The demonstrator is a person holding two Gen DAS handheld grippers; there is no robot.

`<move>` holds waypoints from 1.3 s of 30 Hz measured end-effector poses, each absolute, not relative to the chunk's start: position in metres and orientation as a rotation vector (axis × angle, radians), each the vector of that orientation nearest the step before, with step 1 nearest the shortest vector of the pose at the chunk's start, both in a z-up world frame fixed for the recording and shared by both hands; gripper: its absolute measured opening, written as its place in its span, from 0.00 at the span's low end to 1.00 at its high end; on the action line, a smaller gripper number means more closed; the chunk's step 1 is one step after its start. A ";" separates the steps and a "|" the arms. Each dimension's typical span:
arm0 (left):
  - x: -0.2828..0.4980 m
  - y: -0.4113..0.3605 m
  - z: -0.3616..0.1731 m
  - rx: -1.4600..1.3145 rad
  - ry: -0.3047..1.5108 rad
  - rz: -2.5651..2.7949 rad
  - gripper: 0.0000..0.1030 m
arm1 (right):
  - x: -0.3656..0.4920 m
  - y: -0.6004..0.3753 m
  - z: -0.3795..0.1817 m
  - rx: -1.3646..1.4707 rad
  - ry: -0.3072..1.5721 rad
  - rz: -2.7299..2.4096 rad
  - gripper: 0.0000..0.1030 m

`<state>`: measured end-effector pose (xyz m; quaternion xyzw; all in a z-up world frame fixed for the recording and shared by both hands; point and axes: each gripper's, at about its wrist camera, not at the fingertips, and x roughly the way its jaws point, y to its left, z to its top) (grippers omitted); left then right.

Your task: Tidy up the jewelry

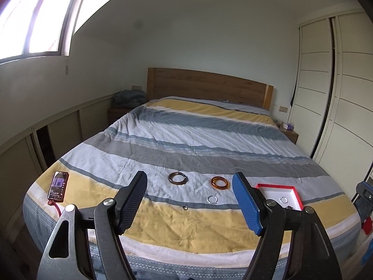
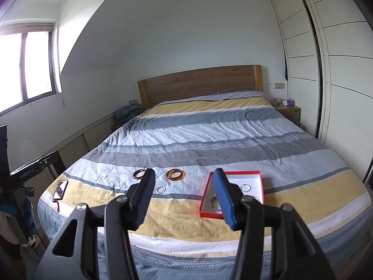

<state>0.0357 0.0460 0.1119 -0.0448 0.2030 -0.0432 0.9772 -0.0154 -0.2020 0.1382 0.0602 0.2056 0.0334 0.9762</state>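
Jewelry lies loose on striped bed cover: dark brown bangle, amber bangle, small silver ring, beside red-rimmed white box; my left fingers and right fingers apart, empty, hovering to choose a piece

Both wrist cameras are looking from the foot of the bed toward the headboard, slightly downward; both are sharing the near bedcover, the left camera standing further left.

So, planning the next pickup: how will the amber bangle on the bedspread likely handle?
The amber bangle looks glossy and rigid, so probably slippery between pads. It lies flat on the soft bedspread, so unlikely to roll; its low rim may be awkward to grip.
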 end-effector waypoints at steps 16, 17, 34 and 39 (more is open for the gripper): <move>0.073 0.039 0.068 -0.145 0.478 -0.121 0.72 | -0.005 -0.193 0.114 0.073 0.479 0.047 0.49; 0.074 0.036 0.066 -0.136 0.483 -0.127 0.72 | -0.005 -0.195 0.114 0.078 0.478 0.041 0.49; 0.092 0.047 0.028 -0.119 0.576 -0.096 0.74 | 0.024 -0.193 0.087 0.094 0.551 0.039 0.55; 0.097 0.063 0.014 -0.125 0.613 -0.071 0.74 | 0.044 -0.180 0.073 0.079 0.596 0.074 0.55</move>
